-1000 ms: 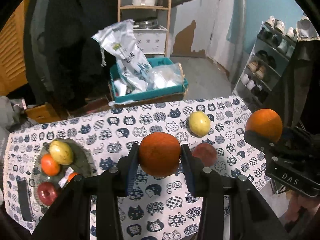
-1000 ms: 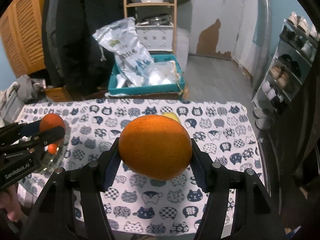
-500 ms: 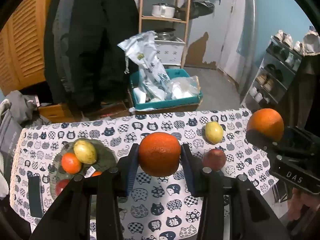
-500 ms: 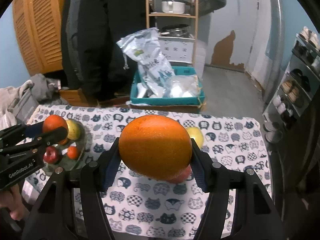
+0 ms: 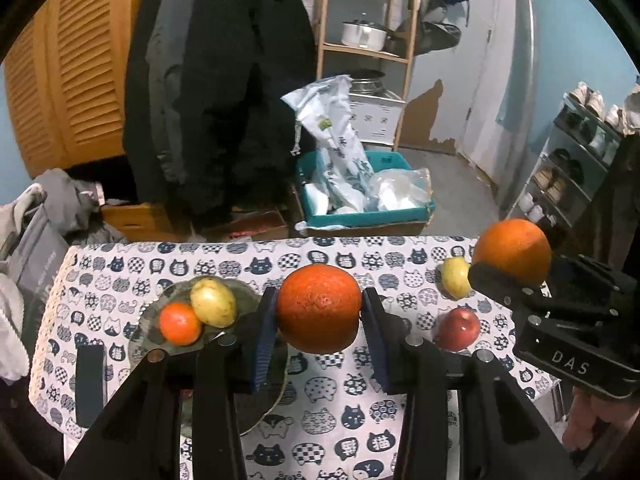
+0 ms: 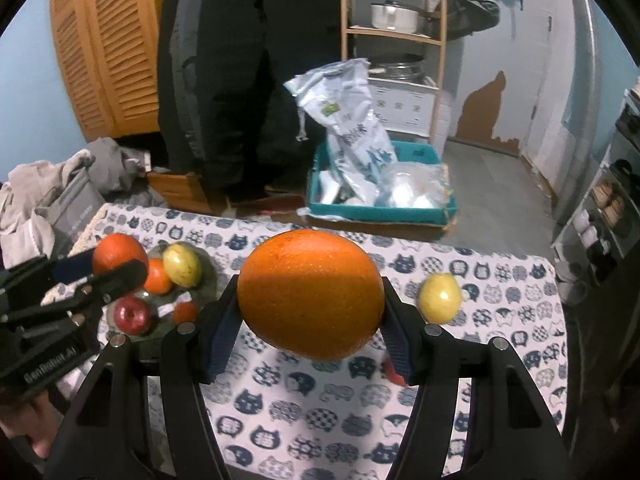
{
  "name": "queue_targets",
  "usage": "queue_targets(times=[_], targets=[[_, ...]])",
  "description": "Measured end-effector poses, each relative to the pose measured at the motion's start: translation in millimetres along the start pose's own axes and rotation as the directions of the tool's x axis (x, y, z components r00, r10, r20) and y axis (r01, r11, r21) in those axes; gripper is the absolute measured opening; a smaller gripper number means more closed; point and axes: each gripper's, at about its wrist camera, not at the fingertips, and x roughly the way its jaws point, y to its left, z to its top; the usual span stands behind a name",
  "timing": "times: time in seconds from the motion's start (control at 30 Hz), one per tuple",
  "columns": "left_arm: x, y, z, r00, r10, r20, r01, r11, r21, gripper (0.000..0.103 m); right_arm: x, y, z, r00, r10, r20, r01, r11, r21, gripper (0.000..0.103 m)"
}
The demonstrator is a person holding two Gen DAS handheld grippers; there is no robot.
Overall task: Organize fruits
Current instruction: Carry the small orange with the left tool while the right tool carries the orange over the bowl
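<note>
each hand-held gripper, left [image 5: 319, 316] and right [image 6: 310, 312], clamped a round orange [image 5: 319, 307] midair; either could roll off the crowded plate [image 5: 154, 322] at frame left.

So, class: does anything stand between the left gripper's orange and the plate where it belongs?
Nothing visible: the left gripper holds its orange just right of the plate, with only air between.

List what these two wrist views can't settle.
- Left wrist: the plate is partly hidden by the left gripper and its orange, so no full fruit count.
- Right wrist: the red fruit shows only as a sliver behind the right gripper.
- Right wrist: the white label on the plate is too small to read.
</note>
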Motion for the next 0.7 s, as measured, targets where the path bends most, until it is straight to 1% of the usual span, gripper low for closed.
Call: queue_targets(times=[0.27,0.57,0.7], targets=[[2,32,-4,0.999,0.054,-0.002,-0.054,0.998,-0.035,0.042,22,40,16,0.998,0.065,-0.008,-0.065,0.997,-0.036,0.064],[20,77,-14,0.995,0.082,-0.055,-0.087,0.990,-0.113,0.042,59,81,21,0.989,0.134,-0.062,-0.137,0.989,-0.053,0.064],[35,98,-24,0.989,0.110,-0.095,-0.123,0.983,-0.137,0.042,79,94,18,0.984,0.148,-0.096,-0.154,0.987,-0.056,0.064]])
